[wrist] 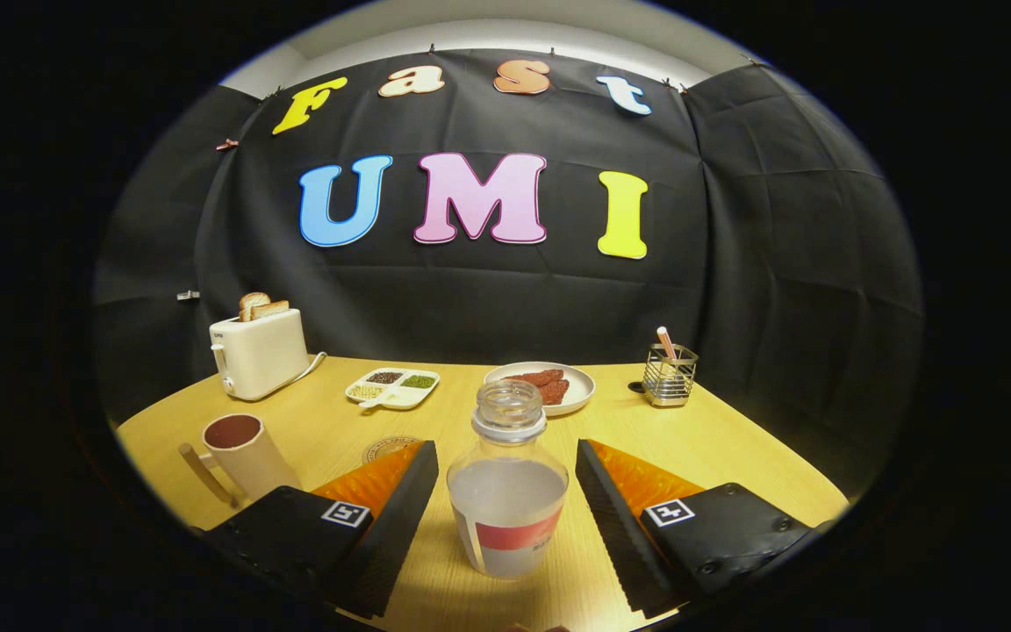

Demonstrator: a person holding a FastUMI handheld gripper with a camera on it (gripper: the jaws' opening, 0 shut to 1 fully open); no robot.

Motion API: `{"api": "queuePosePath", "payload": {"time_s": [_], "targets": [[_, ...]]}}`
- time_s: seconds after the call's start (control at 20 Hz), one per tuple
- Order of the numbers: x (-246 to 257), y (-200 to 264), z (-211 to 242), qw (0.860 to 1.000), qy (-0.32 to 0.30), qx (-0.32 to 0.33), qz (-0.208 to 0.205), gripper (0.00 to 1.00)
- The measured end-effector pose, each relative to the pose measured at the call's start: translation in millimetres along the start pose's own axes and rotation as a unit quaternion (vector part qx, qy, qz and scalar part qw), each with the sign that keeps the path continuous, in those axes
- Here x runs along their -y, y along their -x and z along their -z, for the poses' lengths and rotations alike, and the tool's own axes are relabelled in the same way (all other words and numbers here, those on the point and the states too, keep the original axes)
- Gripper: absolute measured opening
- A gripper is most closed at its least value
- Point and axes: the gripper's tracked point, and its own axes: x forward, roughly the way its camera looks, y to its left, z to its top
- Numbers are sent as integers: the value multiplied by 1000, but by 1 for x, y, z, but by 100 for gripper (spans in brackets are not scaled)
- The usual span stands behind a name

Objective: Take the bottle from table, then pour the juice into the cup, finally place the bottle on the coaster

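The clear bottle point(507, 491), standing between the spread tongs point(505, 456) with neither finger touching it, holds pale cloudy juice and bears a white label with a red band. Left of the tongs stands a cream cup point(240, 455) with a dark brown inside, on a light wood-grain surface point(734, 439). Beyond them are a cream toaster point(258, 353) with browned toast, a white plate point(580, 386) of red-brown pieces, and a silver wire holder point(670, 376).

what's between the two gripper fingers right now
In the gripper view, the uncapped bottle stands between the open gripper's fingers, apart from both.
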Motion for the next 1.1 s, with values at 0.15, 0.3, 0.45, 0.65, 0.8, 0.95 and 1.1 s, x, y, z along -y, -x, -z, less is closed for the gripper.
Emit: {"api": "queuePosePath", "payload": {"time_s": [0.15,0.3,0.45,0.65,0.8,0.95,1.1], "targets": [[-3,-6,11,1000,2,-9,-3,97],[0,-8,16,1000,16,-4,2,97],[0,-12,30,1000,5,-19,1,97],[2,-13,30,1000,2,-18,6,79],[-1,-16,31,1000,4,-24,-3,79],[-4,-18,30,998,37,-42,-11,76],[-14,-13,18,995,82,-45,-42,74]]}}
